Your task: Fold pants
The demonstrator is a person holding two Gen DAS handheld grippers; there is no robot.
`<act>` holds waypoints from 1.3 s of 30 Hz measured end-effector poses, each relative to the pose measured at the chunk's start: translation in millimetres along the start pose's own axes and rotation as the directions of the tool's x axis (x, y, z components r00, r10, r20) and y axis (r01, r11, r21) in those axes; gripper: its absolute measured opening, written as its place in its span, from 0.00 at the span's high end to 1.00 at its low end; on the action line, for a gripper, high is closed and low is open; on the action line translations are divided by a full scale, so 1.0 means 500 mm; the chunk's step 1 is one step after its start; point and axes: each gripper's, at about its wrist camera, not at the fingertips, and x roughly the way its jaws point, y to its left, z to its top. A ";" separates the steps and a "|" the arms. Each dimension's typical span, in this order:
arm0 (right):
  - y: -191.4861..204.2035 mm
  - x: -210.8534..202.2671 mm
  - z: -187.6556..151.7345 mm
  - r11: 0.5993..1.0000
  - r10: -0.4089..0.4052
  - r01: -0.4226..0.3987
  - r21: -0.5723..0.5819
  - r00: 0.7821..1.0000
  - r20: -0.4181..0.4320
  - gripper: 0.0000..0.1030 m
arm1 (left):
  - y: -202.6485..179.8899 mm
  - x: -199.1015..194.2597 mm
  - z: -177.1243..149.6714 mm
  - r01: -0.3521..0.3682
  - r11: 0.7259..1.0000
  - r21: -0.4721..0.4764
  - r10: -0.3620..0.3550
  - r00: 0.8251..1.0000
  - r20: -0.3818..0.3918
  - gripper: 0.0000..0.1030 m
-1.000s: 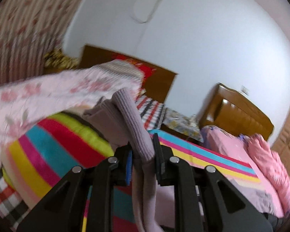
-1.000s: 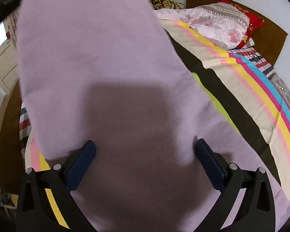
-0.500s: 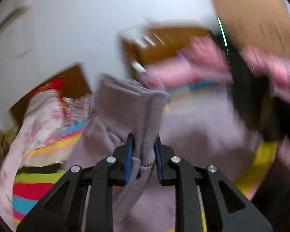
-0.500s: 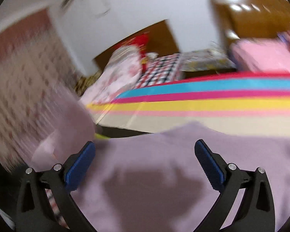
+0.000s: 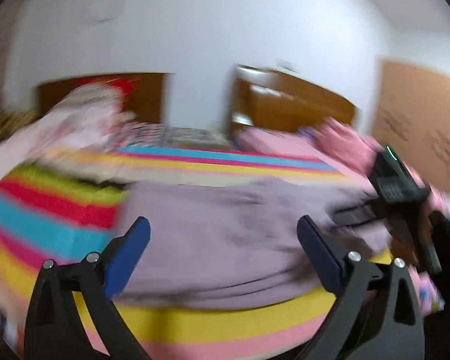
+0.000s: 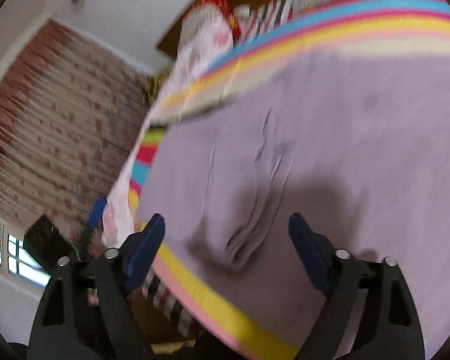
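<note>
Two grippers are over the bed [image 5: 195, 327], and both stand wide with nothing pressed between the pads. Jaws of the left gripper [image 5: 223, 250] are opening; the lilac pants [image 5: 225, 234] lie flat on the striped bedcover [image 5: 45, 219] just ahead of it and below it, not touched by its fingers [image 5: 126, 258]. Jaws of the right gripper [image 6: 226, 250] are closing, and the pants [image 6: 330, 150] spread ahead of it, with a small wrinkled fold [image 6: 249, 240] in the gap between its pads, but the pads do not press it. Far to the right of the left gripper, the other gripper [image 5: 402, 198] shows blurred at the edge of the pants.
</note>
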 end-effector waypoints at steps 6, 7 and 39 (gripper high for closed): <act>0.036 0.028 -0.045 1.000 -0.014 0.014 -0.007 0.995 -0.099 0.23 | 0.146 -0.054 -0.084 -0.214 0.962 -0.169 0.209 0.977 -0.048 0.05; 0.037 0.031 -0.047 1.000 -0.013 0.013 -0.002 0.994 -0.105 0.24 | 0.160 -0.062 -0.090 -0.213 0.956 -0.202 0.208 0.977 -0.047 0.05; 0.435 -0.050 0.167 0.930 0.093 0.026 -0.367 0.948 0.305 0.86 | 0.205 0.066 -0.115 -0.369 0.914 -0.167 0.334 0.920 -0.207 0.03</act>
